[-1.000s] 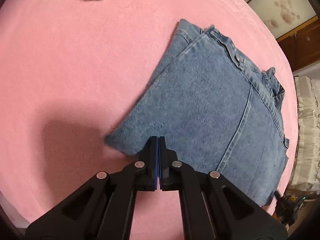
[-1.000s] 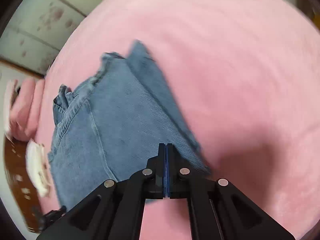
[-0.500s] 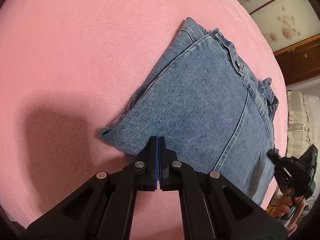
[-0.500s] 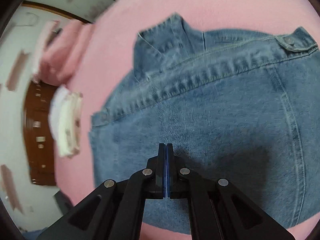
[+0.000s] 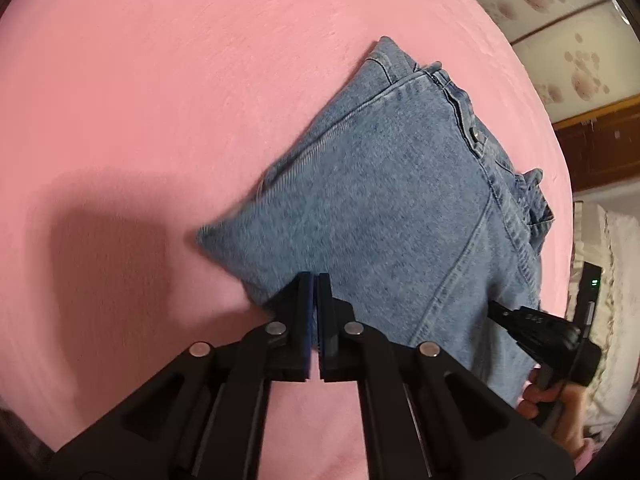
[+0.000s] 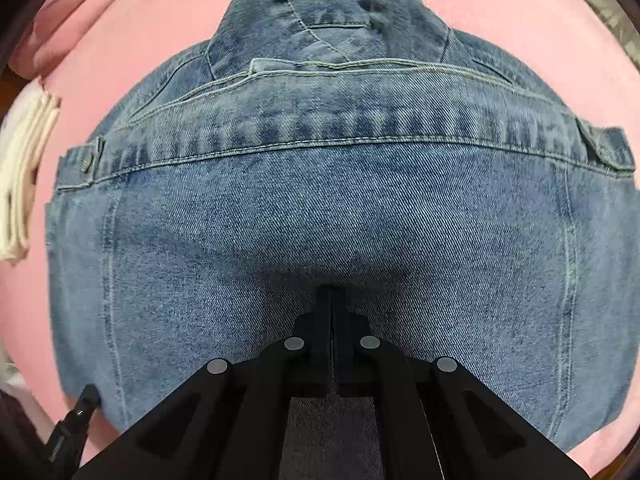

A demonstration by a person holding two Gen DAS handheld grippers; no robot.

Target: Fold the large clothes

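Faded blue denim garment [image 6: 320,208] on pink bedcover [image 5: 160,100].

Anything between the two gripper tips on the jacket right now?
No. In the left wrist view only flat denim of the jacket runs from the left gripper to the right gripper; no other thing lies on it.

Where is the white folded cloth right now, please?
In the right wrist view, the white cloth lies at the far left edge on the pink cover, just left of the denim garment.
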